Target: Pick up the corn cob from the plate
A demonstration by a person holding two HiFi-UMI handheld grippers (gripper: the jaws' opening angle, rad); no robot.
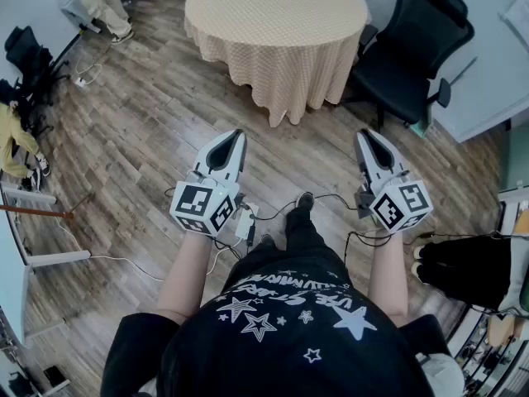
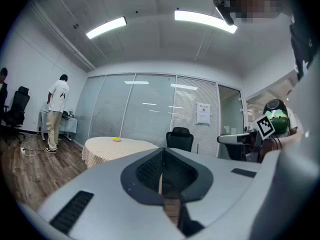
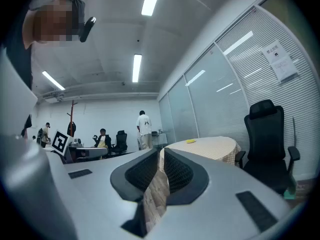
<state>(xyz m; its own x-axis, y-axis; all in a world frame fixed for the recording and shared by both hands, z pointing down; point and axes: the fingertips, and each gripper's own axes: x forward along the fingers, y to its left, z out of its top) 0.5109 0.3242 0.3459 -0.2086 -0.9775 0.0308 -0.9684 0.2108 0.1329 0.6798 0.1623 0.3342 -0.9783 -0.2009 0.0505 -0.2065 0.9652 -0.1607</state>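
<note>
Left gripper (image 1: 238, 135): clenched, nothing between the jaws, held level.
Right gripper (image 1: 364, 133): clenched, nothing held, held level.
Corn cob (image 2: 116, 139): seen as a small yellow shape on the round tabletop (image 1: 273, 23), well apart from the 2 grippers.
Office chair (image 1: 421, 44): set beside the tabletop.

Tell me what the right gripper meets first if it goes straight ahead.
Probably the round table, near its edge; the right gripper has only bare floor before it, though depth is unclear.
</note>
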